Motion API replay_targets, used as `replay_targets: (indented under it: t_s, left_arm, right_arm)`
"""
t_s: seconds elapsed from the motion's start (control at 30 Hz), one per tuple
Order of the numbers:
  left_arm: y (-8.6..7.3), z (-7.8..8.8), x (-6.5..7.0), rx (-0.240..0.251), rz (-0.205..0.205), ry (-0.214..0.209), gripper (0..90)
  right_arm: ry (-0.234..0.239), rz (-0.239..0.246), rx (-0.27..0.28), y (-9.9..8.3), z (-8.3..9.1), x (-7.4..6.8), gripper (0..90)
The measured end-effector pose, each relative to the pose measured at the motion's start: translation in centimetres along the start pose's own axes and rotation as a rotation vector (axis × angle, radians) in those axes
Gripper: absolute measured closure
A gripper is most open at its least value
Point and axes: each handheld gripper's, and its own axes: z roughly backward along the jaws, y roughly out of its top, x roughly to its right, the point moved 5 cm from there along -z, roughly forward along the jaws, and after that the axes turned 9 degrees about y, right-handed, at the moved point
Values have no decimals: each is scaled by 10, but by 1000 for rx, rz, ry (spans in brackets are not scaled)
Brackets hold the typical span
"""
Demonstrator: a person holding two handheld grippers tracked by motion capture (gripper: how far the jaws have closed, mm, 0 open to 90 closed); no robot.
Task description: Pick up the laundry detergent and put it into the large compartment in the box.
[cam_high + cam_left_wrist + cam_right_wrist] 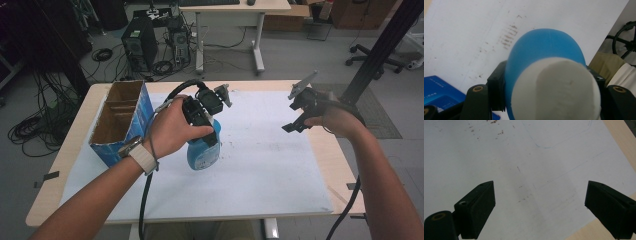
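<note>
Now blue bottle (202, 152) clamped inside left tool (207, 131).

High view: looks from above the near edge of the counter (65, 165), forward and down, far enough to take in the whole white sheet (260, 170) and the floor behind it.
Left gripper view: rides on the left gripper (544, 100), faces down at the white sheet (469, 37), very near to the blue bottle (544, 47) between its jaws.
Right gripper view: rides on the right gripper (539, 210), faces down at the white sheet (529, 165) near its right edge, from close above.
Shared part: all three see the white sheet; the high view and the left gripper view share the blue bottle (202, 152) and the blue box (122, 122) left of it.
</note>
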Motion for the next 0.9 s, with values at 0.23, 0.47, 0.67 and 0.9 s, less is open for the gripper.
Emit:
replay_targets:
  t_s: [0.23,0.47,0.67,0.9]
  left_arm:
    - [0,12,-10,-9,36,25,372]
    - [-1,23,-20,-10,84,31,372]
    - [-3,31,-28,-19,116,49,372]
    - [-5,40,-37,-29,159,58,372]
  right_arm:
    - [0,3,-1,1,0,0,95]
    - [-4,9,1,4,-1,0,96]
    - [-6,13,4,7,1,0,96]
    - [-6,15,1,8,1,0,96]
